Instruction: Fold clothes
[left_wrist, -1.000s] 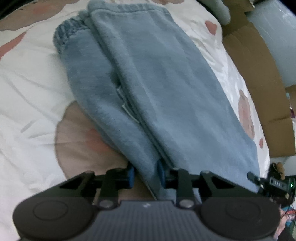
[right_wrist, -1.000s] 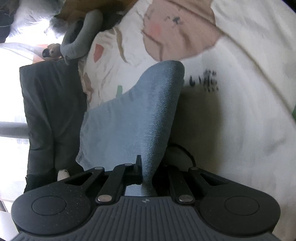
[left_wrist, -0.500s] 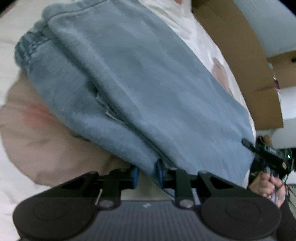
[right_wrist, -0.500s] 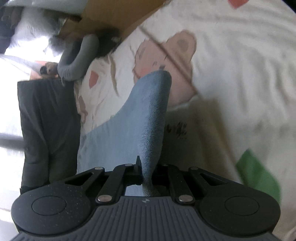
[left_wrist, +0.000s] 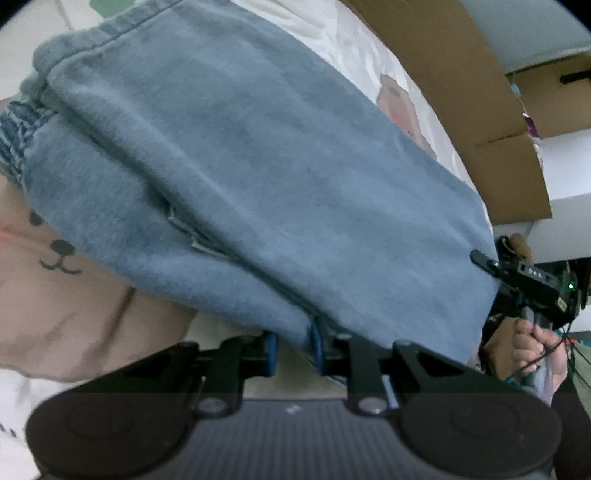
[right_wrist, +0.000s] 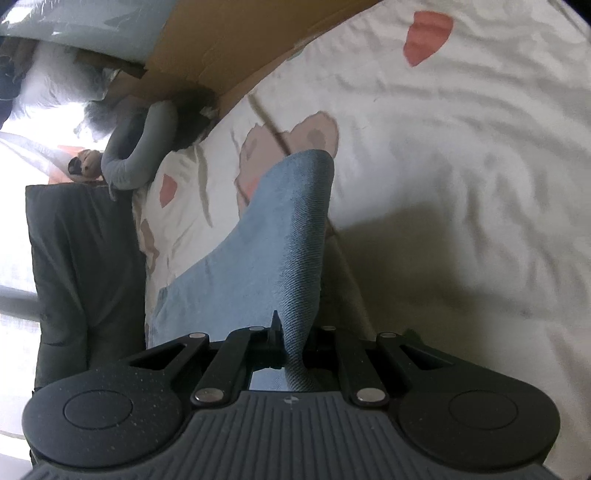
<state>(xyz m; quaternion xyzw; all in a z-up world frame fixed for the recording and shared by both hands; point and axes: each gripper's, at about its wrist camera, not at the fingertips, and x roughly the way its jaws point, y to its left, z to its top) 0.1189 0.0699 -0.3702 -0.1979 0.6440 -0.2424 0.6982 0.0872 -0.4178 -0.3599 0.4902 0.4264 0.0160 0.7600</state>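
Light blue jeans (left_wrist: 258, 184), folded lengthwise, hang lifted over the bear-print bed sheet (left_wrist: 55, 295). My left gripper (left_wrist: 293, 347) is shut on one corner of their near end, the denim edge pinched between the blue pads. The elastic waistband (left_wrist: 14, 129) is at the far left. In the left wrist view the right gripper (left_wrist: 480, 258) holds the other corner, with a hand (left_wrist: 535, 350) behind it. In the right wrist view my right gripper (right_wrist: 293, 350) is shut on a raised fold of the jeans (right_wrist: 266, 251), which runs away over the sheet (right_wrist: 461, 147).
Brown cardboard (left_wrist: 461, 74) stands along the far side of the bed, also shown in the right wrist view as cardboard (right_wrist: 221, 44). A grey sleeve (right_wrist: 136, 155) and dark trousers (right_wrist: 85, 258) of the person are at the left of that view.
Both grippers have carried the jeans sideways across the bed. In the left wrist view the jeans fill more of the picture and a bear's face has come into sight.
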